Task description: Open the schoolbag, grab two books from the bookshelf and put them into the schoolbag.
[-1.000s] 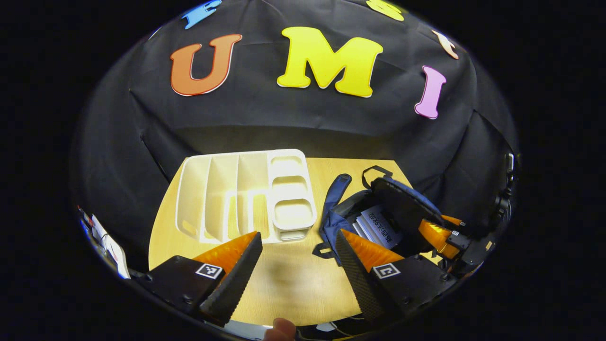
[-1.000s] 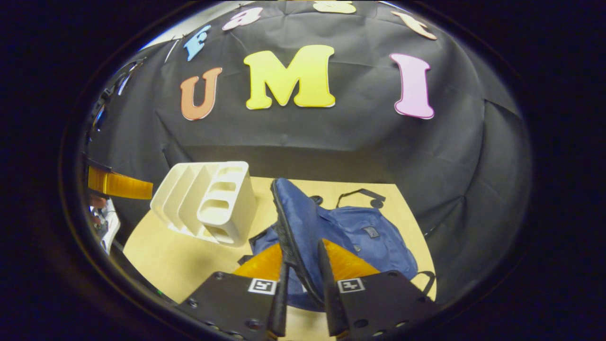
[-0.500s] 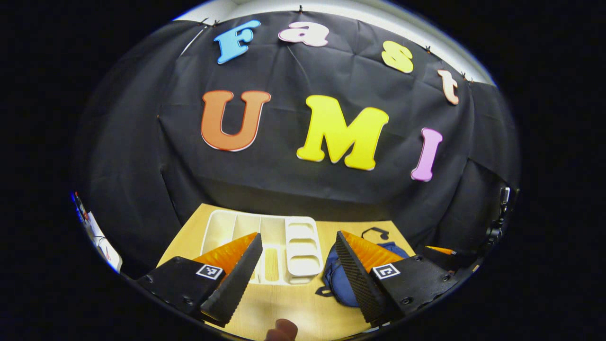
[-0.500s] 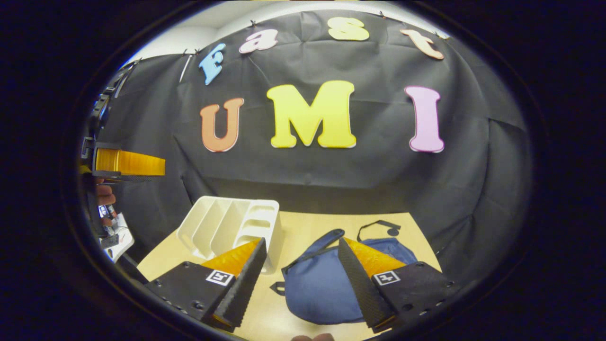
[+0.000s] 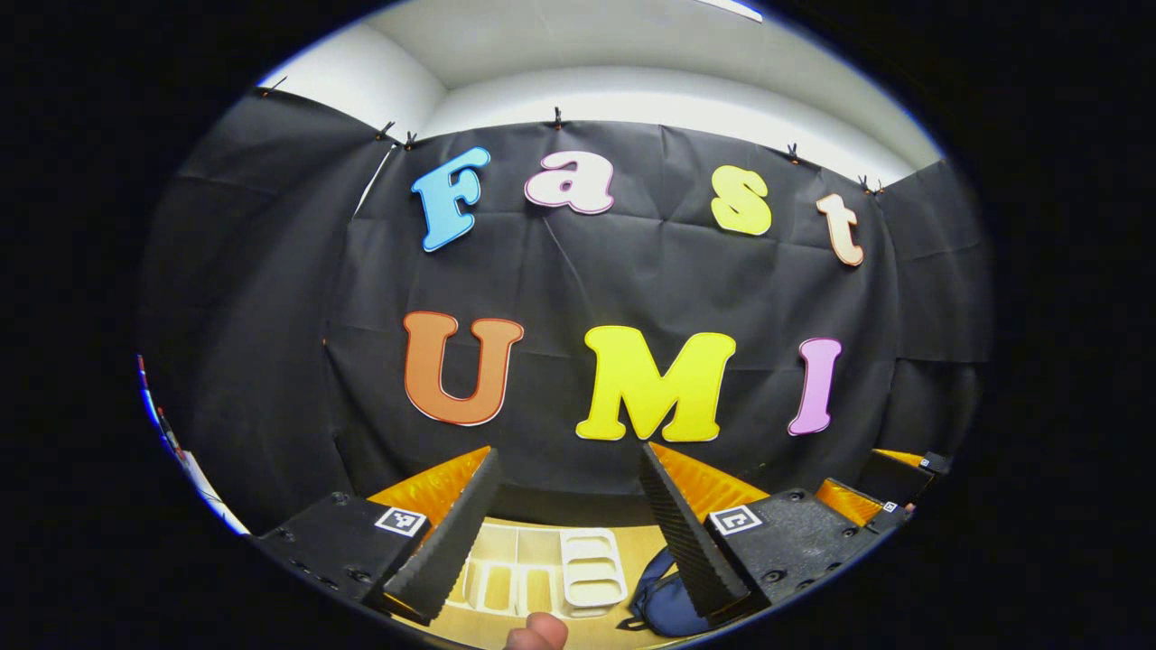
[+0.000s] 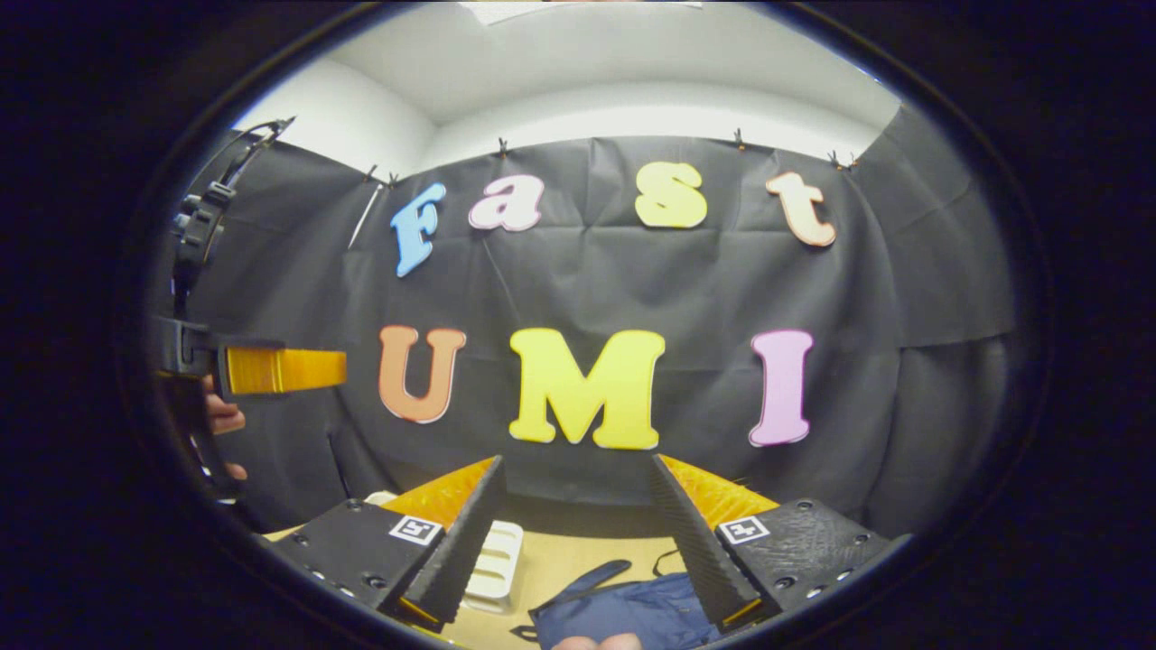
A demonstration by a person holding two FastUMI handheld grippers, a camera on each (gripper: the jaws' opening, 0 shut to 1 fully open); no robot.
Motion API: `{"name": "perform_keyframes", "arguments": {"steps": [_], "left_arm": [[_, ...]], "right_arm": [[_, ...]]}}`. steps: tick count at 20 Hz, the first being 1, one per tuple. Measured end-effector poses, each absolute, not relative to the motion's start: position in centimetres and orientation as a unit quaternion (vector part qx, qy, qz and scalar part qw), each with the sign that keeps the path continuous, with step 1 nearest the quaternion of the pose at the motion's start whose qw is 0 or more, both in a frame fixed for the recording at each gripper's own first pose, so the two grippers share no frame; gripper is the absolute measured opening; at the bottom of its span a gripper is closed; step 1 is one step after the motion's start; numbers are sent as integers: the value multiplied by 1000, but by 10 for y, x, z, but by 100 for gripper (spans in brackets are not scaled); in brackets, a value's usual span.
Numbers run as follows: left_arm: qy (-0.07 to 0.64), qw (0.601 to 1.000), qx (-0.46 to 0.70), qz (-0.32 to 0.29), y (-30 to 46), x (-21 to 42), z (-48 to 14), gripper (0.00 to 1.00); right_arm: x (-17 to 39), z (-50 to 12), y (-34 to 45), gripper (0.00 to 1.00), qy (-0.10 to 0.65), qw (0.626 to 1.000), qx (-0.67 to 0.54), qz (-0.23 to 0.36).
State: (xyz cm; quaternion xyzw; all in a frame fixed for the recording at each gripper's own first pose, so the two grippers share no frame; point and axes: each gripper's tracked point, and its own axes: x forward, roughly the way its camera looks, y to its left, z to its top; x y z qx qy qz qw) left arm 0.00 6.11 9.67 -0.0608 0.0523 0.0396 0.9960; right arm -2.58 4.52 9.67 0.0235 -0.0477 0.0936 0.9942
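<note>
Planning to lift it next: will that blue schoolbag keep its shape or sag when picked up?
The schoolbag will probably sag: it looks like soft cloth lying slumped on the table. Its loose strap would likely dangle.

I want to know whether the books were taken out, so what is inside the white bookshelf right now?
In the left gripper view, the bookshelf slots that show look empty, with no books standing in them. Its left end is covered by the left gripper's fingers, so that slot cannot be checked.

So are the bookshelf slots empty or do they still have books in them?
Empty, as far as the slots show. In the left gripper view the white bookshelf has bare slots, partly hidden by the left gripper.
</note>
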Motion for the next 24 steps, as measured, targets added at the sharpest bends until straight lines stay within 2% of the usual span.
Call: {"name": "perform_keyframes", "arguments": {"steps": [3, 4, 5, 6, 7, 8, 9, 10, 13, 14, 15, 16, 18, 24], "left_arm": [[60, 995, -73, 41, 58, -2, 92, 100], [58, 995, -75, 42, 58, -3, 92, 98], [54, 995, -72, 44, 59, -4, 94, 89], [47, 996, -63, 49, 62, -4, 96, 89], [40, 996, -52, 53, 65, -4, 99, 98], [33, 997, -41, 54, 66, -5, 102, 89], [29, 998, -32, 54, 65, -4, 104, 98], [26, 998, -23, 52, 62, -5, 105, 89], [16, 998, -8, 53, 60, -1, 111, 89], [14, 998, -6, 53, 60, 1, 112, 98], [16, 998, -4, 55, 61, 2, 112, 100], [17, 998, -2, 57, 63, 2, 112, 98], [14, 998, -1, 61, 63, 6, 113, 98], [30, 998, -15, 54, 57, 18, 101, 98]], "right_arm": [[-27, 97, 43, 98, -47, 995, 30, 88], [-27, 96, 42, 98, -42, 995, 39, 87], [-25, 94, 41, 98, -39, 995, 45, 85], [-23, 92, 39, 98, -37, 995, 47, 83], [-21, 92, 37, 98, -36, 995, 47, 81], [-19, 94, 35, 98, -37, 995, 47, 80], [-16, 96, 35, 97, -37, 995, 46, 80], [-14, 98, 35, 95, -39, 995, 44, 80], [-8, 104, 36, 95, -48, 995, 29, 81], [-6, 107, 38, 94, -50, 995, 27, 82], [-6, 109, 40, 94, -51, 995, 26, 83], [-4, 111, 40, 93, -53, 995, 24, 83], [0, 113, 37, 98, -58, 995, 22, 79], [16, 102, 25, 97, -39, 996, 38, 65]]}}
